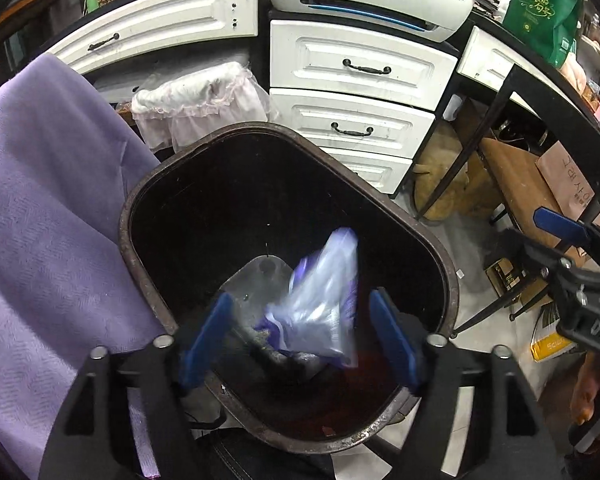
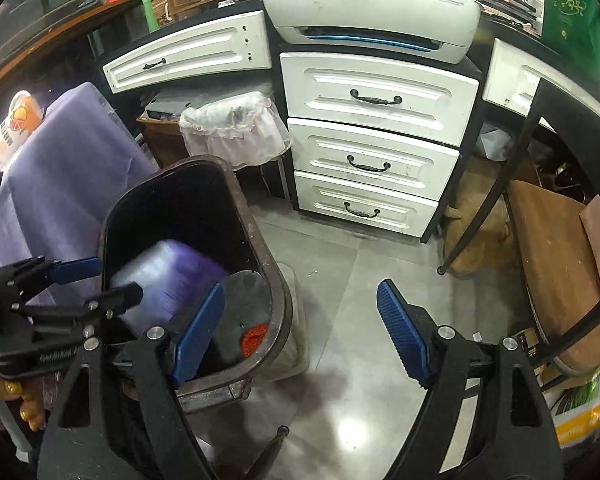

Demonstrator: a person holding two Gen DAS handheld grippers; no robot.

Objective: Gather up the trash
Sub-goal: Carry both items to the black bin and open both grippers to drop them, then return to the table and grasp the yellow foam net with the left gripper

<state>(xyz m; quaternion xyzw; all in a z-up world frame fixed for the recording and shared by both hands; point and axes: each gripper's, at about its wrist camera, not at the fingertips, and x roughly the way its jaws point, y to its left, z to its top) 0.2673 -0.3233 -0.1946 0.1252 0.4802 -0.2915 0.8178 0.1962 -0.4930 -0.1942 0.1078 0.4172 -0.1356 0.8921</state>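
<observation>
A dark brown trash bin (image 1: pixel 132 216) stands on the floor below me; it also shows in the right wrist view (image 2: pixel 276 280). A purple and clear plastic wrapper (image 1: pixel 320 304) is blurred inside the bin's mouth, apart from both fingers; it also shows in the right wrist view (image 2: pixel 168 280). My left gripper (image 1: pixel 300 336) is open above the bin, with the wrapper between its blue pads but not touching them. My right gripper (image 2: pixel 300 332) is open and empty over the grey floor, just right of the bin. It shows at the right edge of the left wrist view (image 1: pixel 556 228).
A white drawer cabinet (image 2: pixel 372 152) stands behind the bin with a white printer (image 2: pixel 372 12) on top. A purple cloth (image 1: pixel 40 220) hangs at the left. A black chair frame (image 2: pixel 500 184) and cardboard boxes (image 2: pixel 548 248) are at the right. An orange object (image 2: pixel 254 336) lies in the bin.
</observation>
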